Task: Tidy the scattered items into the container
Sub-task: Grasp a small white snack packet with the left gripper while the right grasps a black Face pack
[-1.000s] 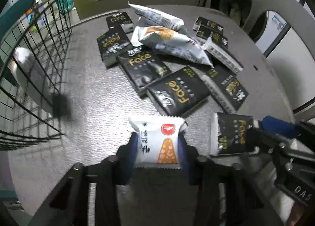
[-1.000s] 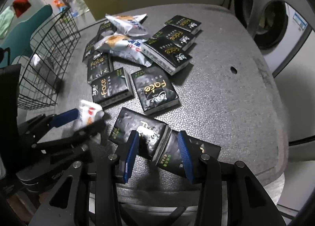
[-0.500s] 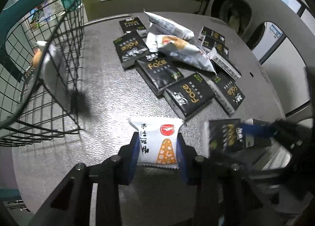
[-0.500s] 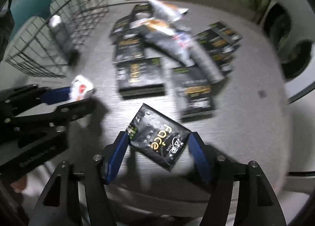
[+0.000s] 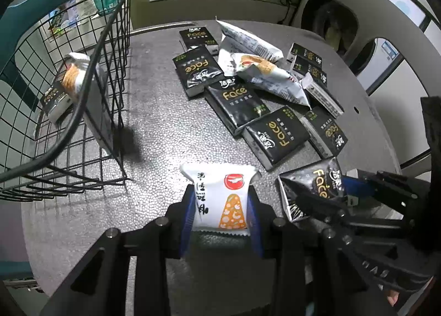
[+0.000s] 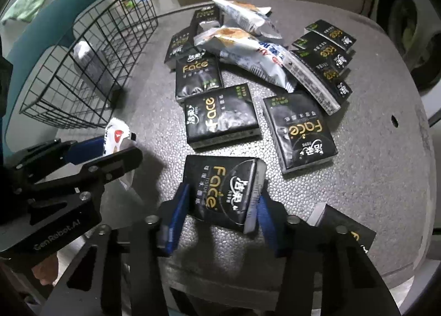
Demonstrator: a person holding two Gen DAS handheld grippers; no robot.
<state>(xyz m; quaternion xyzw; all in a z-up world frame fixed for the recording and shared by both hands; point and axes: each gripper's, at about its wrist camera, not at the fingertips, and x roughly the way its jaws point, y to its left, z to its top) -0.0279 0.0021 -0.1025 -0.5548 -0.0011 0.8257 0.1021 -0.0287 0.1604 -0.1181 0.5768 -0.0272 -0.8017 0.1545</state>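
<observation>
Left view: basket [image 5: 82, 112] contents; right view: extra pack [image 6: 347, 229] (table edge).

My table [image 5: 171, 128] was a rough, pebbly grey, like foam beads pressed flat. The wire basket [image 5: 110, 48] was thin black metal, matt. The snack packet [image 5: 220, 200] in my left claw [image 5: 220, 222] was smooth white film, and the tissue pack [image 6: 223, 192] in my closing right claw [image 6: 220, 214] was glossy black plastic wrap (crinkled, catching light). My blue pads [image 6: 179, 214] looked rubbery; my black arms, matt metal.
</observation>
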